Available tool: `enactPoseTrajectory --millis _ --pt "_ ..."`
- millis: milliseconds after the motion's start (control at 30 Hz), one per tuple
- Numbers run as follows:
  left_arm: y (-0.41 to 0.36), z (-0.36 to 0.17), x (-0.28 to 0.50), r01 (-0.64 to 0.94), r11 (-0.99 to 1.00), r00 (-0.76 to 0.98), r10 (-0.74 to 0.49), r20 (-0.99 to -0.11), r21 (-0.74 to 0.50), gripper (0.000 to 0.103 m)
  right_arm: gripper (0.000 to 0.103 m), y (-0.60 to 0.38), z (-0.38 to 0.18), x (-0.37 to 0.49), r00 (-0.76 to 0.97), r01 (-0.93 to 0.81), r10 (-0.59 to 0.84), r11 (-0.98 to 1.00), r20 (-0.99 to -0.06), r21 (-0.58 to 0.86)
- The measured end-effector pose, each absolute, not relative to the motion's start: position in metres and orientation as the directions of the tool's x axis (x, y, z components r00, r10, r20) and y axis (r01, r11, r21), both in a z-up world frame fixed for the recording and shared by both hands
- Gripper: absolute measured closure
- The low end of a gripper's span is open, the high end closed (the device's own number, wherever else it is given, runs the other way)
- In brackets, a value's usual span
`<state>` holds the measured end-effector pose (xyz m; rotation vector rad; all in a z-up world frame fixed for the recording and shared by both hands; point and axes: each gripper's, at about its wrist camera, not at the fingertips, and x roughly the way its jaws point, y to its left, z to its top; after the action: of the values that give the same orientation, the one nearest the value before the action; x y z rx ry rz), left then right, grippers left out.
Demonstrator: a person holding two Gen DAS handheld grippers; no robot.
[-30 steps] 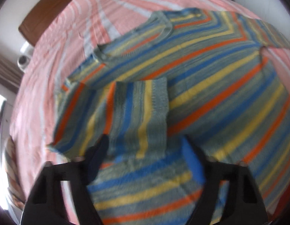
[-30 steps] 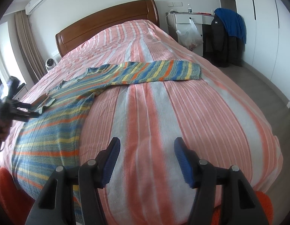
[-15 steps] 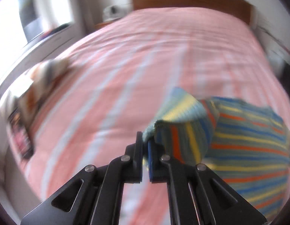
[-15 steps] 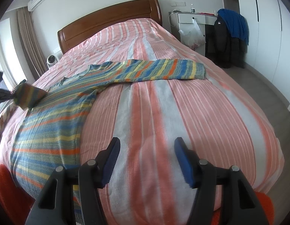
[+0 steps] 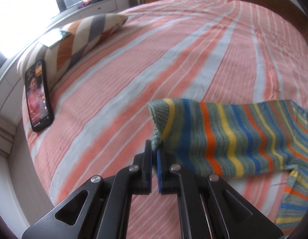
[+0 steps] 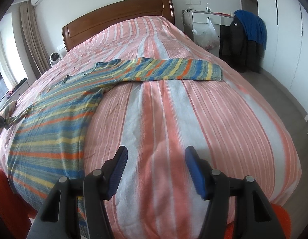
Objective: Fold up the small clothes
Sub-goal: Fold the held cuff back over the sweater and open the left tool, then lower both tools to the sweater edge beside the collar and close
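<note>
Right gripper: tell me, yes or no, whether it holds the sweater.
No, the right gripper hangs open over bare bedspread, apart from the sweater.

We take the bed (image 6: 193, 103), covered in pink-and-grey stripes, as landmark. At its left edge lies a chevron pillow (image 5: 78, 33), with a lit phone (image 5: 38, 95) propped against it. Beyond the bed's right side stand a white desk (image 6: 207, 19) and dark jackets (image 6: 245, 37).

Sweater (image 6: 54, 131) hem perhaps past bed edge.
</note>
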<state>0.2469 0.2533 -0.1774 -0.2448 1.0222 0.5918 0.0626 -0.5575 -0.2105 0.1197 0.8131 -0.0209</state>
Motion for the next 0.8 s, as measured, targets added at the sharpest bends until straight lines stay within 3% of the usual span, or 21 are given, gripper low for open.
enactPoseTrajectory --millis 333,400,467,567,633,800 --pt "0.256 -0.197 0.248 -0.565 0.82 0.362 0.346 -0.865 0.092 0.098 0.043 -0.558 -0.213 0.064 0.68 0.067 0.025 0.993 -0.733 0.095" --pt "0.251 -0.192 0.246 -0.529 0.838 0.35 0.362 -0.864 0.136 0.088 0.043 -0.557 -0.213 0.063 0.679 0.064 0.024 0.994 -0.734 0.092" --pt "0.244 -0.183 0.239 -0.495 0.847 0.344 0.398 -0.85 0.195 0.068 0.04 -0.557 -0.213 0.064 0.677 0.058 0.034 0.993 -0.735 0.099" --pt "0.234 -0.156 0.22 -0.431 0.874 0.402 0.409 -0.819 0.224 0.047 0.03 -0.56 -0.21 0.065 0.665 0.048 0.058 0.991 -0.744 0.121" --pt "0.224 -0.135 0.215 -0.373 0.902 0.455 0.382 -0.805 0.217 0.041 0.029 -0.563 -0.206 0.067 0.653 0.044 0.065 0.991 -0.754 0.123" --pt "0.182 -0.097 0.25 -0.085 0.996 0.564 0.076 -0.822 0.035 0.028 0.029 -0.559 -0.175 0.105 0.649 -0.049 0.105 0.994 -0.754 0.096"
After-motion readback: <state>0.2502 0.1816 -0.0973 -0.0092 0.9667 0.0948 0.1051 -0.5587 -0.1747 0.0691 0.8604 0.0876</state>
